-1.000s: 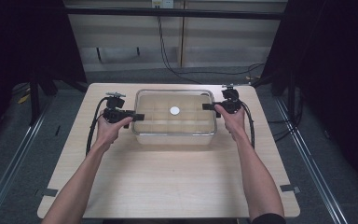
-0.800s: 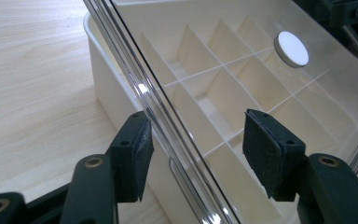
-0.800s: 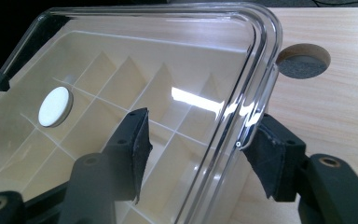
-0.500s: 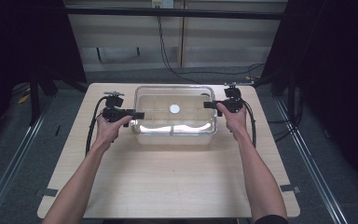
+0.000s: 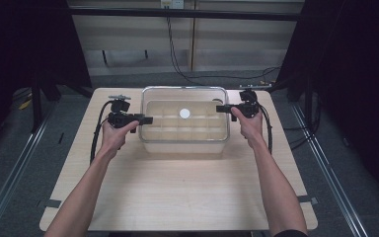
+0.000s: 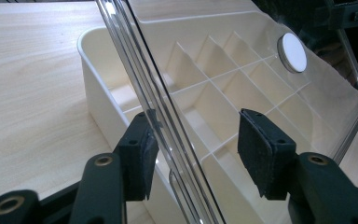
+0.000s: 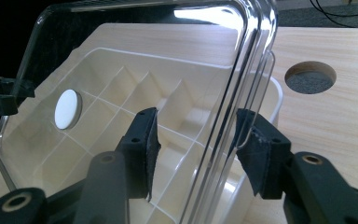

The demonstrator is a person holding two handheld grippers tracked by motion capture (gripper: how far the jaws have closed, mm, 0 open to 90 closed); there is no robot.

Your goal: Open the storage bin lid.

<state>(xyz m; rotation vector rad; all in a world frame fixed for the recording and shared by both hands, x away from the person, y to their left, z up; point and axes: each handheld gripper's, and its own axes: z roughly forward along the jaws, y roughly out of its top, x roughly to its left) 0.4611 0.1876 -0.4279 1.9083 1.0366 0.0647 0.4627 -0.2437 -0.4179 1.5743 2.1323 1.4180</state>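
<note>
A clear plastic lid (image 5: 185,94) with a white round disc (image 5: 184,113) hangs a little above a cream box (image 5: 182,146) divided into several compartments. My left gripper (image 5: 147,120) straddles the lid's left rim and my right gripper (image 5: 220,108) straddles its right rim. Both pairs of jaws have just been closing. In the left gripper view the lid's rim (image 6: 163,126) lies against one pad of the left gripper (image 6: 196,149), with a gap to the other pad. The right gripper view shows the lid's rim (image 7: 242,93) against one pad of the right gripper (image 7: 196,149), the other pad standing off.
The box stands at the far middle of a light wooden table (image 5: 177,192). A round hole (image 7: 310,77) is cut in the tabletop beside the box's right end. Black cables trail from both grippers. Dark floor and metal rails surround the table.
The lid has risen off the box, its far edge now higher in the high view. Both hands stay at the box's ends.
</note>
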